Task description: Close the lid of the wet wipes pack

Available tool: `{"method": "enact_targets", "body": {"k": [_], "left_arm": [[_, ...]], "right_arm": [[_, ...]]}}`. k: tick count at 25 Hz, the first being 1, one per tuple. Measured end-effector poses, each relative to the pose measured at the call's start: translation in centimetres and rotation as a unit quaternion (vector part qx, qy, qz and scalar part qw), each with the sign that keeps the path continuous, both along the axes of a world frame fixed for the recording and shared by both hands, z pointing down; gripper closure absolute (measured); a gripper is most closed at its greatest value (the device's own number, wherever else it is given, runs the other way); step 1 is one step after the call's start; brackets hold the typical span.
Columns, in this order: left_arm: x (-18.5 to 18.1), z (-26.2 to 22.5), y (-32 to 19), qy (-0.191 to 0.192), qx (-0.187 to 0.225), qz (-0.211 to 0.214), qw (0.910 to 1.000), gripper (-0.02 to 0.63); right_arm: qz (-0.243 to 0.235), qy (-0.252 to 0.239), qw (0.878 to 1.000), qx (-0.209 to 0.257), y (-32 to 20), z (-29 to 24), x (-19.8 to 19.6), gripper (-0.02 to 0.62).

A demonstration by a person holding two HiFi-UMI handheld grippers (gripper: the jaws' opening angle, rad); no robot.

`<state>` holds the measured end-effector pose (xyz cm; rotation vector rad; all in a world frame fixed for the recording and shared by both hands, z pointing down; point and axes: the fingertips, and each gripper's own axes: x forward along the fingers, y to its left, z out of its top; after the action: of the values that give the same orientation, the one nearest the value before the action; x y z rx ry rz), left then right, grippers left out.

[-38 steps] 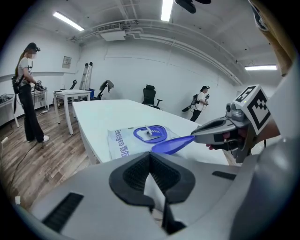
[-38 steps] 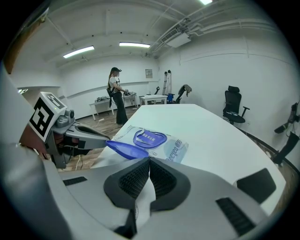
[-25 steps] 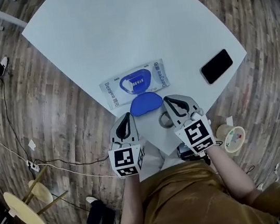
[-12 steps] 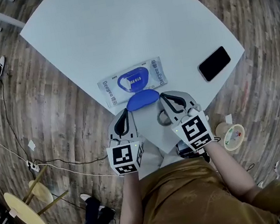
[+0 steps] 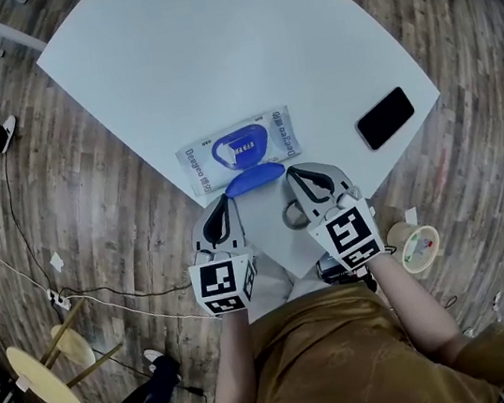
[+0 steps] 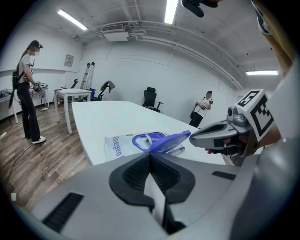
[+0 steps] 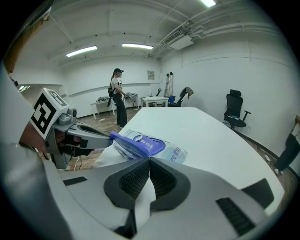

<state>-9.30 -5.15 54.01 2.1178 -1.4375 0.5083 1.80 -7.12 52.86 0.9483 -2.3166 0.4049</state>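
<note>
The wet wipes pack (image 5: 199, 166) lies flat near the front edge of the white table (image 5: 209, 51). Its blue lid (image 5: 254, 178) is hinged open on the near side and stands tilted up over the opening. My left gripper (image 5: 223, 202) is shut, with its tip just left of and under the lid. My right gripper (image 5: 296, 177) is also shut and sits close to the lid's right end. The left gripper view shows the raised lid (image 6: 168, 140) with the right gripper's tip (image 6: 199, 136) at its edge. In the right gripper view the left gripper's tip (image 7: 96, 137) touches the lid (image 7: 133, 144).
A black phone (image 5: 385, 118) lies at the table's right edge. On the wooden floor are a tape roll (image 5: 416, 248) to the right, cables and a small stool (image 5: 43, 376) to the left. People stand farther off in the room.
The lid has tipped up from lying nearly flat toward the pack. Both grippers have edged slightly forward with it.
</note>
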Motion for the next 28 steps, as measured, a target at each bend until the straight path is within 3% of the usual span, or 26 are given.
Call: {"method": "enact_targets", "body": {"k": [28], "left_arm": [[-1.0, -0.6, -2.2, -0.006, 0.006, -0.013, 0.9999, 0.609]], "right_arm": [[-0.011, -0.008, 1.000, -0.005, -2.2, 0.0, -1.0, 0.586]]}}
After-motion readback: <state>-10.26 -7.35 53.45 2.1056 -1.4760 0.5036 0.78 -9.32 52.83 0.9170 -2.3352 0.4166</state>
